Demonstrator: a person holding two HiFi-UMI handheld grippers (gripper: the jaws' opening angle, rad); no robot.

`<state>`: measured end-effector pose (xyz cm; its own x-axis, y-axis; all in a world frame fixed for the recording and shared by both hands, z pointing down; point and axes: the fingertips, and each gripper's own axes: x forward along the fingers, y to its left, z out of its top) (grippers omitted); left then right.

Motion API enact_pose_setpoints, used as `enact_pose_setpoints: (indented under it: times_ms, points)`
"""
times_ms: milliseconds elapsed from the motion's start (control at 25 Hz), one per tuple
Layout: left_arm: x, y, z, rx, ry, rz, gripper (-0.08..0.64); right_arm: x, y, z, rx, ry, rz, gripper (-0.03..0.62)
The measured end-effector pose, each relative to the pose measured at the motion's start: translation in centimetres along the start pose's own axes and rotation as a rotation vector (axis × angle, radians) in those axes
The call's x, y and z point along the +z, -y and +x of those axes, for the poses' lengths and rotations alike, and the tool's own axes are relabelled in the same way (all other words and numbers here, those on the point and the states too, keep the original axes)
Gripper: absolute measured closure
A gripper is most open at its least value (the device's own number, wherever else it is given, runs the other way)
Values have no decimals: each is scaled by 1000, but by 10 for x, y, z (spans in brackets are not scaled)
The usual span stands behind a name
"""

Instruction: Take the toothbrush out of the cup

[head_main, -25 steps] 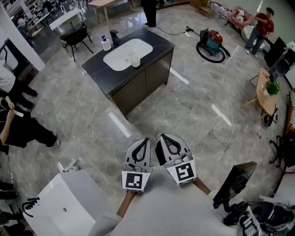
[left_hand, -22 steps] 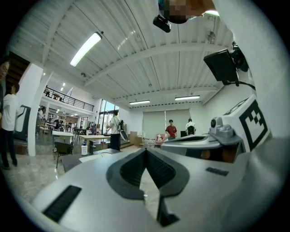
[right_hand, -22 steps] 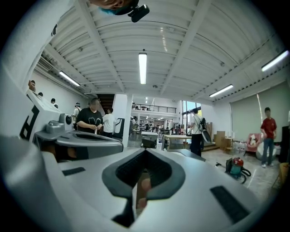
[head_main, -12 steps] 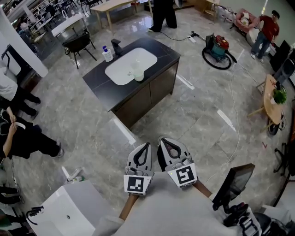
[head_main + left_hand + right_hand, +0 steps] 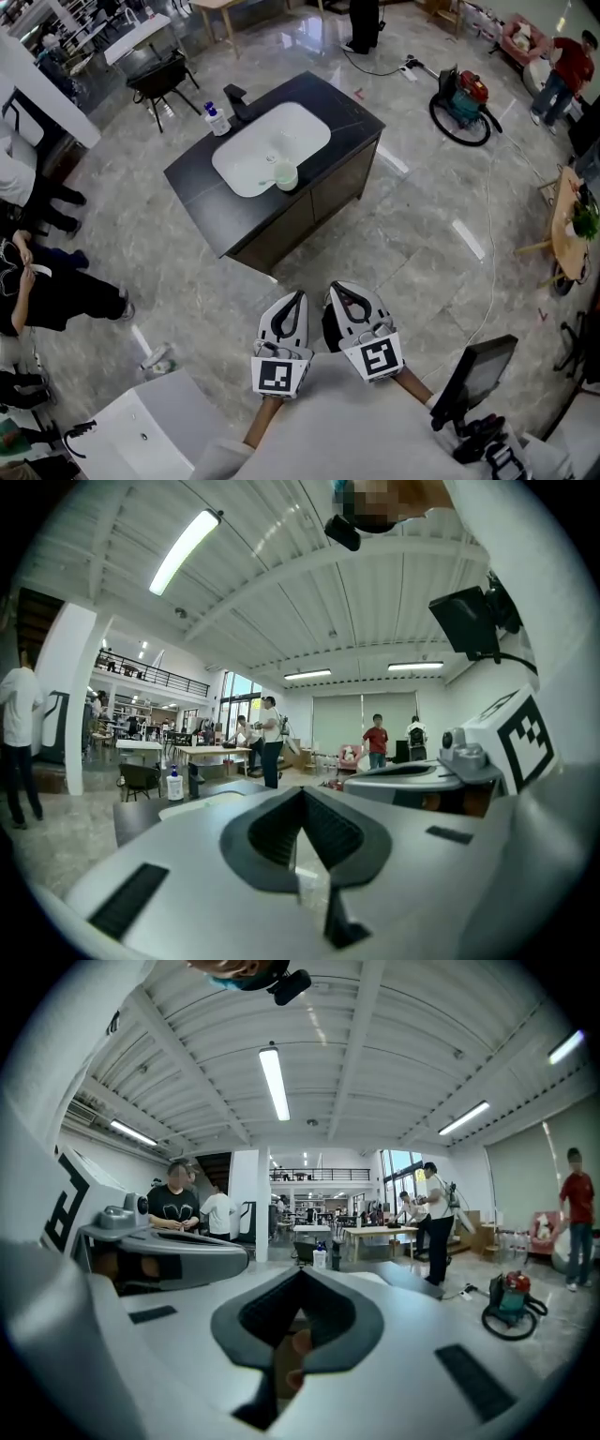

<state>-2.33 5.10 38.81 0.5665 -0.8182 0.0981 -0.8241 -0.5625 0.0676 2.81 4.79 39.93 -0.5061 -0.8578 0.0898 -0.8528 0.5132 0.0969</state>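
The toothbrush is too small to pick out from this distance. The cup (image 5: 286,175), pale and light green, stands at the near edge of a white basin (image 5: 262,145), well apart from both grippers. Whether it sits on the rim or just inside cannot be told.

Nearest, at the bottom of the head view, the person holds two grippers side by side, pointing forward at about the same level. The left gripper (image 5: 294,298) has its jaws pressed together at the tips, with nothing between them. The right gripper (image 5: 339,287) is likewise closed tight and holds nothing. Each carries a white cube with a black square marker.

To the lower right, a dark screen (image 5: 478,373) stands on a stand. To the lower left is a white washstand (image 5: 131,436).

A grey marble floor (image 5: 403,234) lies between the grippers and a dark counter (image 5: 202,202), which holds the basin. At the far side of the basin stand a black tap (image 5: 234,97) and, just beside it, a white soap bottle (image 5: 217,120).

At the left edge a seated person in dark clothes (image 5: 52,286) is partly in view. Beyond the counter are a black chair (image 5: 157,75), a red and teal vacuum cleaner (image 5: 464,98) with its cord trailing over the floor, and a person in a red top (image 5: 565,62) at the far right.
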Motion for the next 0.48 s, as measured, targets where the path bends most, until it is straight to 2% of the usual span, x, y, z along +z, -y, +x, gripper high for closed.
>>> enact_pose_setpoints:
  times_ms: [200,480]
  points:
    - [9,-23,49,21,-11,-6,555,-2,35,41,28,-36,-18,589]
    - [21,-48,104,58,-9,-8,555,2,79,89,54,-19,-8,589]
